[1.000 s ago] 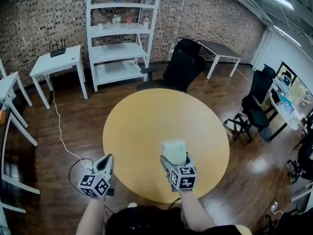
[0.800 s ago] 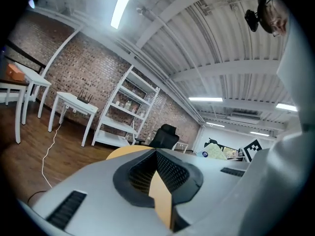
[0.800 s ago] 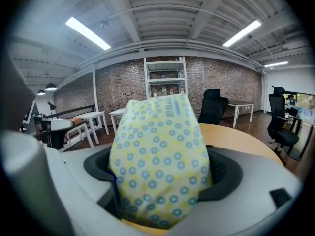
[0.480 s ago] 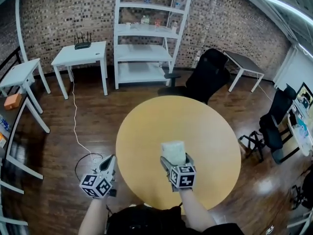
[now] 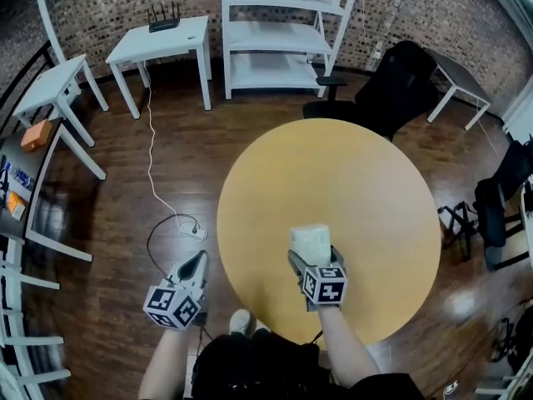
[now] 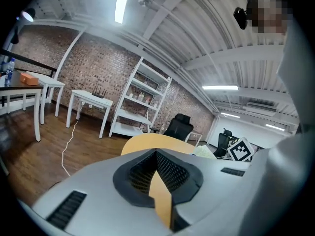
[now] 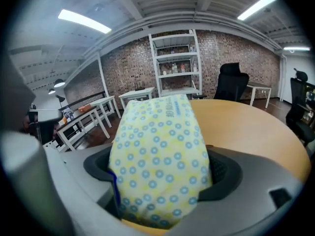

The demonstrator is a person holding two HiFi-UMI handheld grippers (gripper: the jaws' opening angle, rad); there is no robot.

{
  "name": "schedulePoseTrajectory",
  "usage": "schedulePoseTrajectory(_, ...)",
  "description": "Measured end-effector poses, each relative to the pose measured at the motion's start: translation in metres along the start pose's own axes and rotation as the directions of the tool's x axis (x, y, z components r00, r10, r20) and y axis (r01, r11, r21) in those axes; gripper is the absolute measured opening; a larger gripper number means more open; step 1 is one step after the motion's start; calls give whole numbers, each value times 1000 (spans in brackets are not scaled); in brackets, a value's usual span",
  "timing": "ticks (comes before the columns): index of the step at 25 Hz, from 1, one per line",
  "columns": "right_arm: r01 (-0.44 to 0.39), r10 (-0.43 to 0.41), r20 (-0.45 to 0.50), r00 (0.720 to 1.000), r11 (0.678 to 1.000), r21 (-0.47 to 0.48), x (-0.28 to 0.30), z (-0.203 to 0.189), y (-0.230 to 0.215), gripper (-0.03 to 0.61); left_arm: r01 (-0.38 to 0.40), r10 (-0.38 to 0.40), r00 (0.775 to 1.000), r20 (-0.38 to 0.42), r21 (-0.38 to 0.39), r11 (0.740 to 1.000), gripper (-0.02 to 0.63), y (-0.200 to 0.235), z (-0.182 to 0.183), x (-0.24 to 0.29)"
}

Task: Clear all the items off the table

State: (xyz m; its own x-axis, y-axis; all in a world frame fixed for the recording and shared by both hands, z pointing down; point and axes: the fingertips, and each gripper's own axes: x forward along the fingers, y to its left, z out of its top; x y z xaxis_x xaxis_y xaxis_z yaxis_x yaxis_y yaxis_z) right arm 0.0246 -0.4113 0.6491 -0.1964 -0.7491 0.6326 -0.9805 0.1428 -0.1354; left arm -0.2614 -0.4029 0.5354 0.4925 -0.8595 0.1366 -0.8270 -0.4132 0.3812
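Observation:
A soft packet (image 5: 310, 238), pale yellow with blue dots, sits between the jaws of my right gripper (image 5: 312, 257), which is shut on it above the near part of the round yellow table (image 5: 366, 182). In the right gripper view the packet (image 7: 157, 151) fills the gap of that gripper (image 7: 162, 173), with the bare tabletop (image 7: 251, 127) beyond. My left gripper (image 5: 195, 265) hangs over the wooden floor left of the table, shut and empty. In the left gripper view its tips (image 6: 156, 153) meet, and the table edge (image 6: 147, 141) lies ahead.
A white shelf unit (image 5: 283, 32) and a small white table with a router (image 5: 162, 38) stand at the back. A black office chair (image 5: 400, 82) is behind the table, and more chairs (image 5: 500, 198) are at the right. A cable (image 5: 166, 223) runs across the floor. White tables (image 5: 58, 98) line the left.
The head view has tipped further down and swung left, so the shelf sits higher in it. The right gripper still holds the packet, now nearer the table's front edge. The left gripper stays shut.

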Motion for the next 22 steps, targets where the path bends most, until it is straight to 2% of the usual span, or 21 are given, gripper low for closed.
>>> schedulePoseTrajectory(4, -3, 2, -83, 997, 1000, -14, 19, -32, 3, 488, -50, 50, 997, -53, 1, 999, -9, 24, -14, -11)
schedulePoseTrajectory(10, 6, -13, -179, 984, 999, -39, 45, -75, 4, 488, -124, 119, 990, -79, -50, 991, -9, 53, -31, -19)
schedulePoseTrajectory(13, -7, -2, -186, 982, 999, -46, 53, -81, 6, 488, -128, 122, 988, -95, -58, 990, -9, 56, -36, -20)
schedulePoseTrajectory(18, -51, 42, -296, 954, 998, -22, 68, -89, 13, 497, -116, 108, 989, -105, -80, 990, -9, 61, -41, -20)
schedulePoseTrajectory(22, -50, 43, -267, 963, 999, -19, 68, -90, 6, 530, -76, 68, 991, -113, -75, 994, -9, 43, -42, -10)
